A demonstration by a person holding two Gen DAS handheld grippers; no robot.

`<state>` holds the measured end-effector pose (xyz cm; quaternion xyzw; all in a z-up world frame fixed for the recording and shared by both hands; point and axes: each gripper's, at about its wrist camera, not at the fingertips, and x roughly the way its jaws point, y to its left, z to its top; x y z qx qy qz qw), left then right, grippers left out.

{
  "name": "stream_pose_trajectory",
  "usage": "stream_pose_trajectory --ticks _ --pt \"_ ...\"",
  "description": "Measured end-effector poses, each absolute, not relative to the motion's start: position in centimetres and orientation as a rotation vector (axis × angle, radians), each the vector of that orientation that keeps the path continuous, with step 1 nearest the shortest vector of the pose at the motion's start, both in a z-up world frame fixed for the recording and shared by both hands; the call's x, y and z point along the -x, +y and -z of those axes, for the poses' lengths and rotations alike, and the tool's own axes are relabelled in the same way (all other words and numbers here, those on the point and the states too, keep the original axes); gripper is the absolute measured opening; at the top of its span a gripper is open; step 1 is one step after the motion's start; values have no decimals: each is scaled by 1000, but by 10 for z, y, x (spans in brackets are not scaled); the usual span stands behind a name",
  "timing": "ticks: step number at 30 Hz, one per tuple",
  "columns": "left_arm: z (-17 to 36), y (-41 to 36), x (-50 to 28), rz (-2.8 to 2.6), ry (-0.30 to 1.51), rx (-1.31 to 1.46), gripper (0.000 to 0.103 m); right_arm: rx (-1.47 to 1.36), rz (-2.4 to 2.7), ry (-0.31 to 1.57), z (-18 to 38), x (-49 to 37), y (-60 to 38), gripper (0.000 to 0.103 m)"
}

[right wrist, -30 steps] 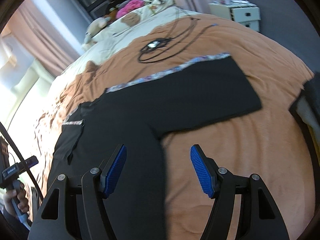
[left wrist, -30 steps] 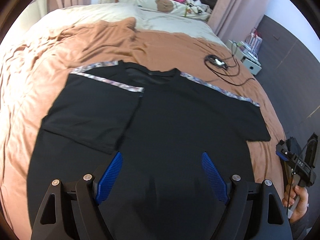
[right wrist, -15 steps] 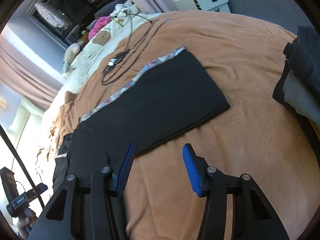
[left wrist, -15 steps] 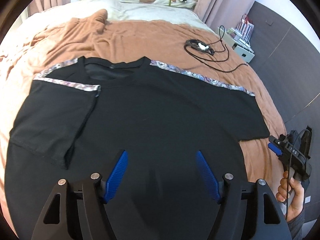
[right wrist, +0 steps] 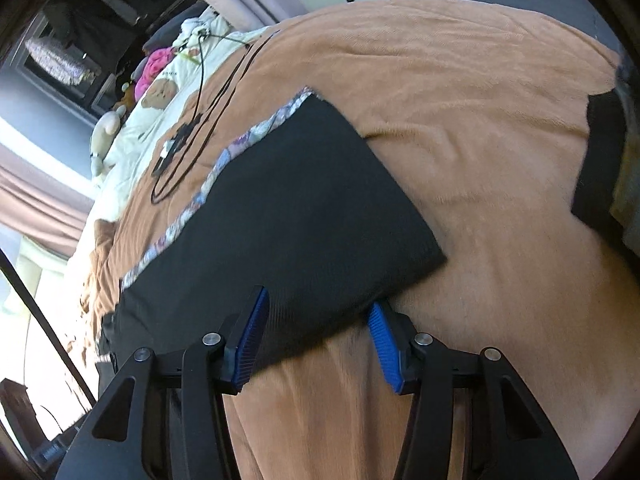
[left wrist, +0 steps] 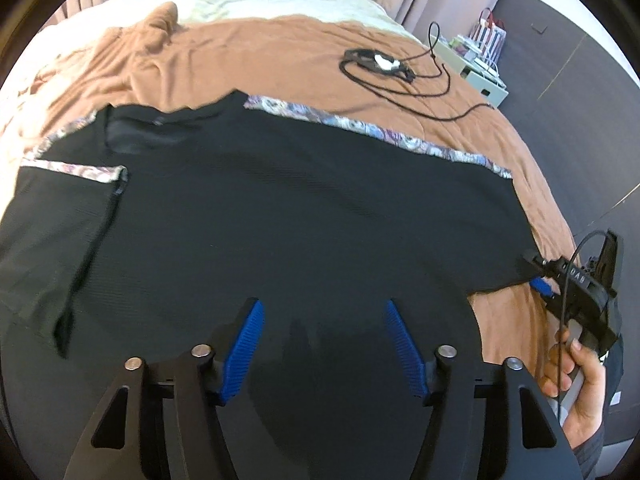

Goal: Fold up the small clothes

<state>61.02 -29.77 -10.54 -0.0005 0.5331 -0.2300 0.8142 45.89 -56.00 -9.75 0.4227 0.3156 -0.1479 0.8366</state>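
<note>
The black shirt (left wrist: 304,216) lies flat on the brown blanket (left wrist: 248,56) with one sleeve (left wrist: 60,232) already folded in, the other sleeve (right wrist: 304,208) still spread, the right gripper (right wrist: 316,332) half-spread astride its edge, the left gripper (left wrist: 322,346) closing, pinching nothing.

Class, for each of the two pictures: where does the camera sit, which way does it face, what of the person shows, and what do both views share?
Left wrist: on the left tool, facing down over the black shirt toward the pillows; the right hand with its tool shows at the right edge.
Right wrist: on the right tool, facing down at the shirt's right sleeve; no hand shows clearly.
Shared: shirt, brown blanket, black cable.
</note>
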Motion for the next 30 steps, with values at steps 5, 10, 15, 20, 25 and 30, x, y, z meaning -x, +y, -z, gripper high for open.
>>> stream_pose_trajectory --ticks 5,10,15,20,25,30 --pt "114 -312 -612 505 1133 8 47 -908 300 642 104 -461 -566 20" --pt "122 -329 -617 527 1135 47 36 -937 231 589 105 -453 -573 6" --pt "129 -346 -622 549 1148 67 29 -870 189 534 88 -449 -565 3" --pt "139 -359 -629 576 1189 112 14 -828 143 504 80 -450 -556 3" --pt "145 -373 -626 621 1209 131 13 -823 101 478 79 -453 -554 3" --pt "150 -393 -621 659 1227 131 13 -804 43 431 68 -450 -549 3"
